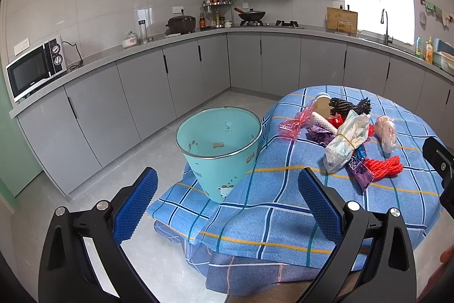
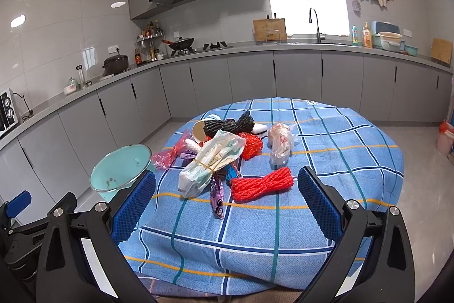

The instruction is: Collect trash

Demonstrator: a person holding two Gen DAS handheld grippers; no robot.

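Note:
A pile of trash lies on the blue checked tablecloth (image 2: 326,155): a red net bundle (image 2: 262,183), a clear bag of wrappers (image 2: 210,163), a purple wrapper (image 2: 217,198), a black net (image 2: 229,125), a clear plastic bag (image 2: 281,144) and a pink wrapper (image 2: 170,154). A teal bin (image 1: 220,152) stands left of the table; it also shows in the right wrist view (image 2: 120,171). My left gripper (image 1: 228,202) is open and empty, near the bin and table edge. My right gripper (image 2: 227,202) is open and empty, just short of the red net bundle.
Grey kitchen cabinets and counter (image 1: 142,53) run around the room, with a microwave (image 1: 34,67), a stove with a wok (image 1: 251,16) and a sink tap (image 2: 315,24). Grey floor (image 1: 159,138) lies between table and cabinets.

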